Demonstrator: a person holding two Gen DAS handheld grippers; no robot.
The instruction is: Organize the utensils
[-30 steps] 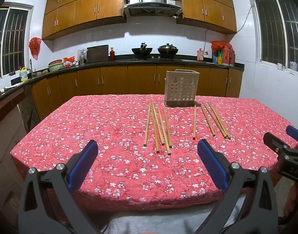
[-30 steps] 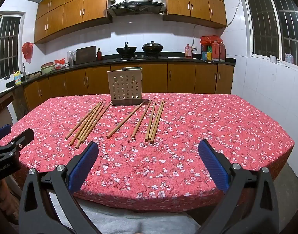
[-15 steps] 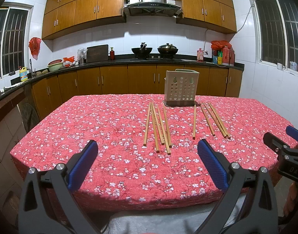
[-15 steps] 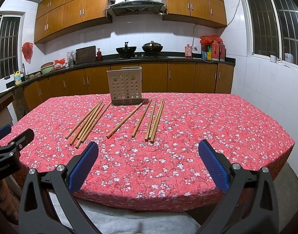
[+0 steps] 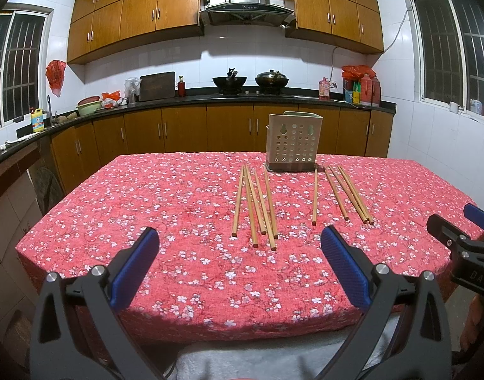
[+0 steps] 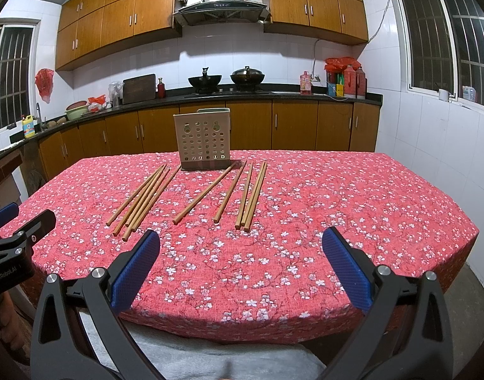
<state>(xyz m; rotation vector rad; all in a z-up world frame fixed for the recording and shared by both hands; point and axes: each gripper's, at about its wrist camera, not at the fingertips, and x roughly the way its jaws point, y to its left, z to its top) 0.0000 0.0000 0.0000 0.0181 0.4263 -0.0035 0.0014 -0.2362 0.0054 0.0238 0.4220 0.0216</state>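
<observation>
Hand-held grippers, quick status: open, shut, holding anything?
Left hand-held gripper: open, holding nothing.
Right hand-held gripper: open, holding nothing.

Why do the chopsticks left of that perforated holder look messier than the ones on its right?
The left bunch is packed tight, sticks touching and crossing; the right group is looser, with one lone stick lying apart. The left bunch's near ends reach closer to the table's front edge than the right group's. Both are plain wooden sticks lying flat on the red floral cloth, pointing roughly toward the holder.
</observation>
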